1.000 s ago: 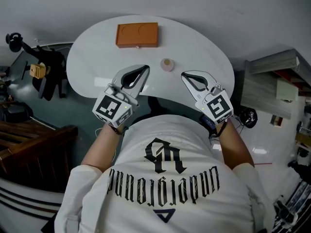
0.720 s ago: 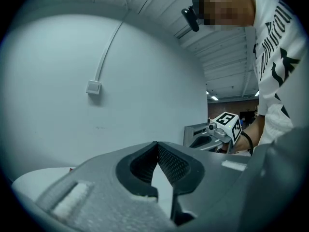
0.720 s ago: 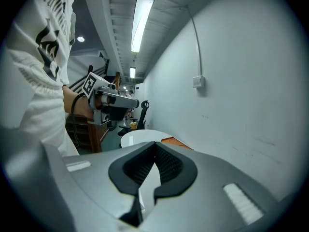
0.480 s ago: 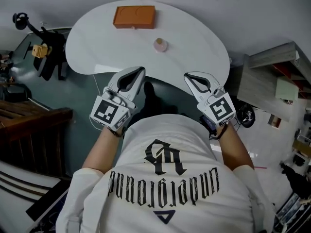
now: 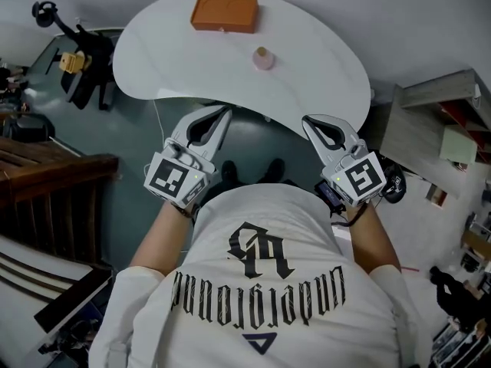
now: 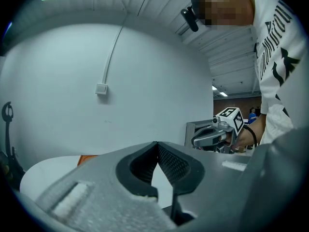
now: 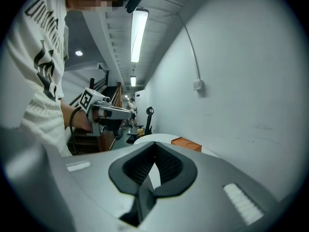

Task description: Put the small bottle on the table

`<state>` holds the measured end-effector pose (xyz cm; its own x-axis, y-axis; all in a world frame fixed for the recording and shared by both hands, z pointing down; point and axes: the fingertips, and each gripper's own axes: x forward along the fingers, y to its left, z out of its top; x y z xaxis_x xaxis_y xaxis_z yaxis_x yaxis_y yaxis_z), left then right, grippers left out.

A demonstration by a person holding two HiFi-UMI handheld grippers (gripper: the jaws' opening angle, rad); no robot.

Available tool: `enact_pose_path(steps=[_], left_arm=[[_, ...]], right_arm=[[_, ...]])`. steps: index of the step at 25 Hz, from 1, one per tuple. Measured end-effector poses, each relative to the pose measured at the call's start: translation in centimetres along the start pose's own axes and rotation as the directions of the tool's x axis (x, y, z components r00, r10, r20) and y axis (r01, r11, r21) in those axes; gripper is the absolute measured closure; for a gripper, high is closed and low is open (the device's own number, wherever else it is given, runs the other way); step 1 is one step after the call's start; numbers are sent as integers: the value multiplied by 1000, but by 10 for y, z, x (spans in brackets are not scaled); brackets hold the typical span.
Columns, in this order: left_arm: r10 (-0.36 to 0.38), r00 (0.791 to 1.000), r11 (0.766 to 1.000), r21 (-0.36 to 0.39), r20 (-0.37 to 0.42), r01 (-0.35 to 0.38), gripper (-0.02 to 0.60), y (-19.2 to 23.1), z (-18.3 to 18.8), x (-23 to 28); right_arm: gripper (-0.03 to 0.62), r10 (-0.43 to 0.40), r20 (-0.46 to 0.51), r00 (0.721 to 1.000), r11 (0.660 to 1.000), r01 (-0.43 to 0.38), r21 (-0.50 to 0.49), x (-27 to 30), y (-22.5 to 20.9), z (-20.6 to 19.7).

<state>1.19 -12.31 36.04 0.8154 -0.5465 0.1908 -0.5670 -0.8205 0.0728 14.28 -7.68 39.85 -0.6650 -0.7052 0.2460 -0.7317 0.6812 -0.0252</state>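
- The bottle [image 5: 263, 58] stands upright on the white table [image 5: 322, 90], around the middle of the top. It is pink with a pale cap, and neither gripper touches it.
- An orange box [image 5: 224, 14] lies flat near the table's far edge. It is beyond the bottle and a little to its left, apart from it.
- The left gripper [image 5: 227, 110] hangs just off the table's hollowed near edge, over the floor [image 5: 146, 167]. Its jaws are pressed together at the tips with nothing in them.
- The right gripper [image 5: 308, 119] is held beside it at about the same reach, also short of the edge. Its jaws meet tip to tip and carry nothing.
- Both grippers point toward the table and the pale wall [image 6: 154, 66] behind it. The bottle sits ahead, between their two lines and well apart from both.
- Between the tips and the bottle lie only the table's edge and bare top.
- The person's dark shoes [image 5: 272, 169] show on the teal floor below, between the two grippers.
- Off the table's left end stands a black stand [image 5: 86, 52], with dark wooden furniture [image 5: 46, 182] nearer the person.
- At the right, a grey shelf unit [image 5: 433, 102] sits close to the table's end.
- On the wall, a small switch box [image 6: 101, 88] has a cable [image 6: 115, 50] running up from it.
- A strip light [image 7: 139, 35] glows on the ceiling.
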Motion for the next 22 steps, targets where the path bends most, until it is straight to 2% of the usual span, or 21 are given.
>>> enact_pose_path(steps=[5,8,11,22], left_arm=[[-36,999,999,3,7,36,573,-2,2,-11],[-61,998,998,15,14,61,574,2,7,-22],[-81,997,996,26,21,80,574,7,8,-44],[-141,990,989,47,26,140,574,14,-4,-134]], right_arm=[[592,-48,12,999,998,47,31,0,13,4],[592,-75,8,997,997,75,9,3,23,11],[592,-89,9,996,996,90,-30,10,43,22],[592,-160,24,987,985,161,-65,23,126,44]])
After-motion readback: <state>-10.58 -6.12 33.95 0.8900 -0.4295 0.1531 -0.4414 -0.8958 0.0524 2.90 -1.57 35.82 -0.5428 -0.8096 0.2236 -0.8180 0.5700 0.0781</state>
